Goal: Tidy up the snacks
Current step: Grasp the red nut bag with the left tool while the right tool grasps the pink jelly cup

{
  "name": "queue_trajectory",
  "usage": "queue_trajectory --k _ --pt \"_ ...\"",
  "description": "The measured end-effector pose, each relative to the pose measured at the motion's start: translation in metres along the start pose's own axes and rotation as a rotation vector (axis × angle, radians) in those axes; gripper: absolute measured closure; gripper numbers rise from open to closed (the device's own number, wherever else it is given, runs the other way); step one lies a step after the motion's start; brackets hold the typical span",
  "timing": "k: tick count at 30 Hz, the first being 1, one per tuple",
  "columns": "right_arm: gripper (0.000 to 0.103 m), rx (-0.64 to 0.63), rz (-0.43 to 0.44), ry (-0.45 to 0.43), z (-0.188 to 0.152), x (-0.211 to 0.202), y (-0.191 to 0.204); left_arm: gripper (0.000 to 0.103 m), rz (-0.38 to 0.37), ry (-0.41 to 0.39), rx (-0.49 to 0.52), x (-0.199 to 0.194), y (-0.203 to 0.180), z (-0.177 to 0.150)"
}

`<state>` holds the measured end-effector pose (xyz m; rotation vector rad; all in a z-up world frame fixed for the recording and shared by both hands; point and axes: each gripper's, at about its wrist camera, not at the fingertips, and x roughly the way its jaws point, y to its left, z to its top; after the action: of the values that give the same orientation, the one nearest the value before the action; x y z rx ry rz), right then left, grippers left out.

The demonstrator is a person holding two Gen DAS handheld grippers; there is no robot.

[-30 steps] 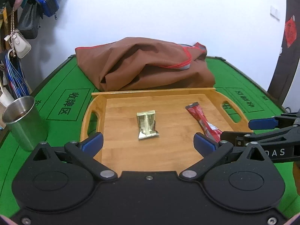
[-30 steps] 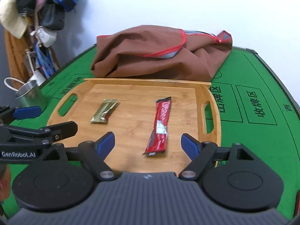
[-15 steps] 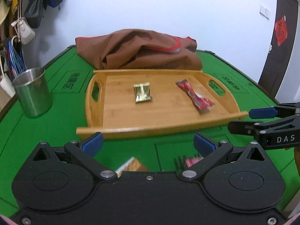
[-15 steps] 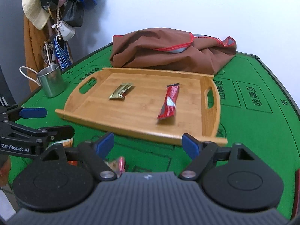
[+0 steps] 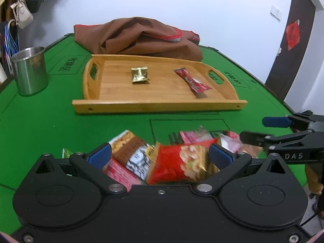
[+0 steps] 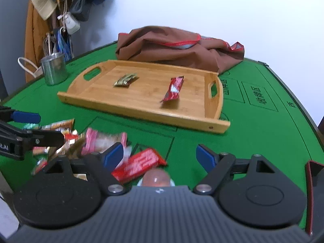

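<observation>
A wooden tray (image 5: 121,105) (image 6: 182,119) lies on the green table and holds a gold packet (image 5: 139,75) (image 6: 125,79) and a red stick packet (image 5: 192,80) (image 6: 174,89). A heap of loose snack packets (image 5: 178,160) (image 6: 97,141) lies in front of the tray at the table's near edge. My left gripper (image 5: 160,157) is open above the heap, over a red bag. My right gripper (image 6: 160,156) is open and empty, with a red bar (image 6: 139,165) and a pink jelly cup (image 6: 155,178) under it. Each gripper shows in the other's view.
A steel cup (image 5: 29,70) (image 6: 54,68) stands left of the tray. A brown cloth bag (image 5: 139,38) (image 6: 178,48) lies behind the tray. Bags hang on the wall at the far left (image 6: 66,10).
Both grippers have pulled back from over the tray toward the table's near edge. The snack heap has come into view under them. Both stay open.
</observation>
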<state>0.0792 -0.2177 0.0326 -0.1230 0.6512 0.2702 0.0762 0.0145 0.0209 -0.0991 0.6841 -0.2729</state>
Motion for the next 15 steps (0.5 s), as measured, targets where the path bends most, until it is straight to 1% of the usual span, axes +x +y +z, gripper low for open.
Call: queue_trajectory --k 4,8,11,13,15 --pt "0.015 0.008 -0.007 -0.005 -0.008 -0.005 0.002 0.0 -0.009 -0.008 0.001 -0.004 -0.003 -0.008" --pt "0.015 0.006 -0.032 -0.032 -0.016 -0.008 0.005 0.0 -0.005 -0.033 0.036 -0.009 -0.01 -0.014" --pt "0.015 0.002 -0.046 -0.042 -0.023 -0.006 0.007 0.0 -0.02 -0.042 0.046 -0.011 -0.014 -0.016" --pt "0.015 -0.003 -0.052 -0.034 -0.027 -0.004 0.009 0.0 -0.029 -0.052 0.051 -0.011 -0.017 -0.017" --pt "0.015 -0.003 -0.05 -0.026 -0.03 -0.002 0.009 0.0 -0.021 -0.061 0.061 -0.009 -0.019 -0.018"
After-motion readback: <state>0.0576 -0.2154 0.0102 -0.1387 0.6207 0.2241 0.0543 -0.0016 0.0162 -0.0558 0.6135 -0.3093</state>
